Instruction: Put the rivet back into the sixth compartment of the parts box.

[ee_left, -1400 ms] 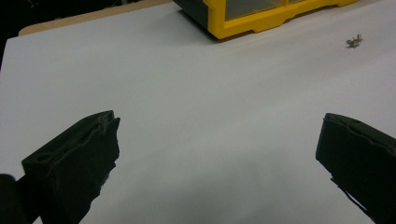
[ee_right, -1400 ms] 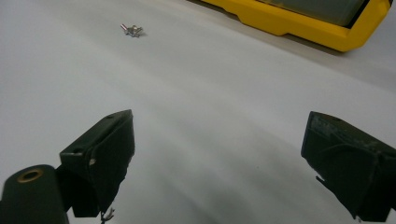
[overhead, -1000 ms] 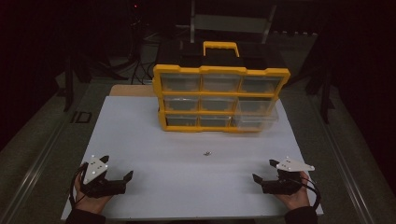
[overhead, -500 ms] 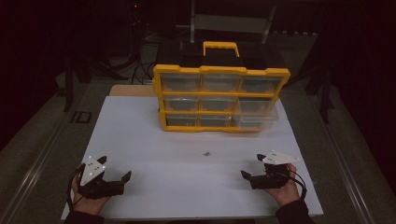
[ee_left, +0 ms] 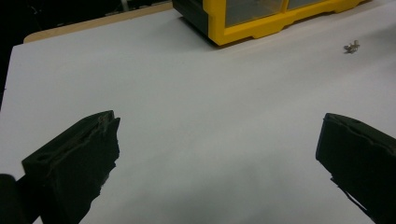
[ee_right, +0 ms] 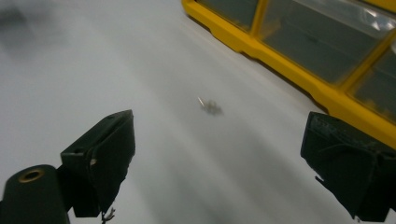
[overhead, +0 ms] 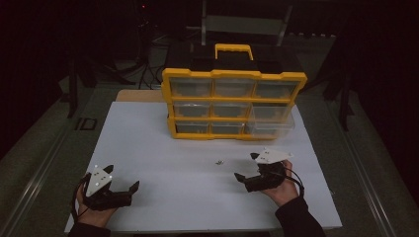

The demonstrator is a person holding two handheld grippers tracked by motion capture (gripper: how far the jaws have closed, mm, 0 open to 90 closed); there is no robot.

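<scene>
Left gripper (overhead: 122, 185) parked at 7 o'clock, jaws apart. Right gripper (overhead: 246, 166) has slid in from 5 o'clock, jaws wide, now near the small screw (overhead: 219, 161), which lies loose on the white table (overhead: 148, 143) before the yellow organizer (overhead: 232, 104) at 12. Pickup looks imminent.

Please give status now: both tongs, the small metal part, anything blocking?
Left tongs open, empty. Right tongs open, empty, near screw. Screw loose on table. Path clear.
</scene>
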